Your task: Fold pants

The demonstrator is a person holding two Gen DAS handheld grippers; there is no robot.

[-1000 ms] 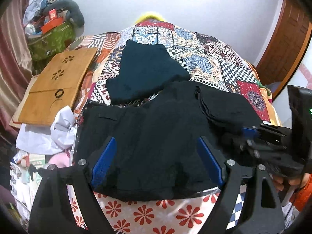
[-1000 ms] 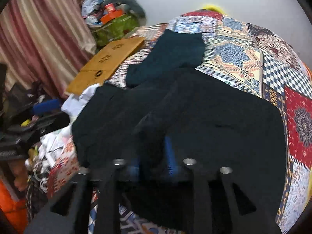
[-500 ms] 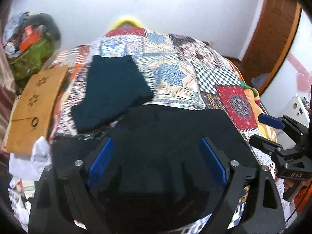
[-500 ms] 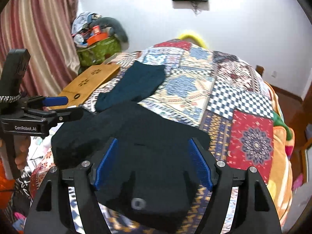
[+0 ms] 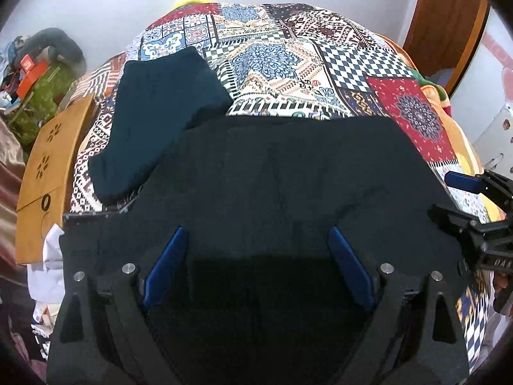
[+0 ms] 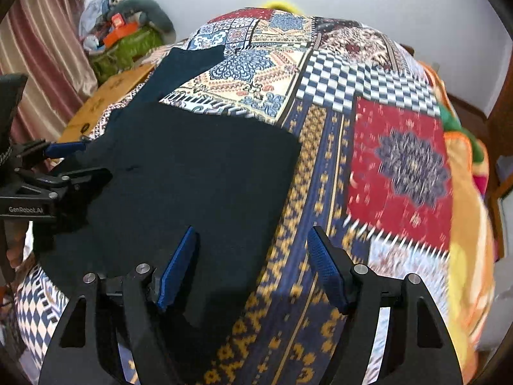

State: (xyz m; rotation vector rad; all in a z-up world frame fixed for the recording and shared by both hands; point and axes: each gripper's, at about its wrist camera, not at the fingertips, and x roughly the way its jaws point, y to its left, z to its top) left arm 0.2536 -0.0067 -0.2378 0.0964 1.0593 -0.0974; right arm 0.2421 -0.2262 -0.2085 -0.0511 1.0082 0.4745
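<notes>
The black pants (image 5: 282,186) lie folded and flat on the patchwork bedspread (image 5: 288,64); they also show in the right wrist view (image 6: 179,173). My left gripper (image 5: 256,243) is open and empty, hovering over the near part of the pants. My right gripper (image 6: 251,250) is open and empty above the pants' right edge and the bedspread (image 6: 397,160). Each gripper shows in the other's view: the right one at the pants' right edge (image 5: 461,199), the left one at their left edge (image 6: 73,160).
A folded dark teal garment (image 5: 160,112) lies beyond the pants, to the left. A wooden lap table (image 5: 48,160) and white cloth (image 5: 48,256) sit off the bed's left side. Clutter and a green bag (image 5: 41,93) stand at far left. A wooden door (image 5: 449,25) is at right.
My right gripper let go of the pants, opened and swung right. The raised fold now lies flat. My left gripper stayed open and shifted over the pants.
</notes>
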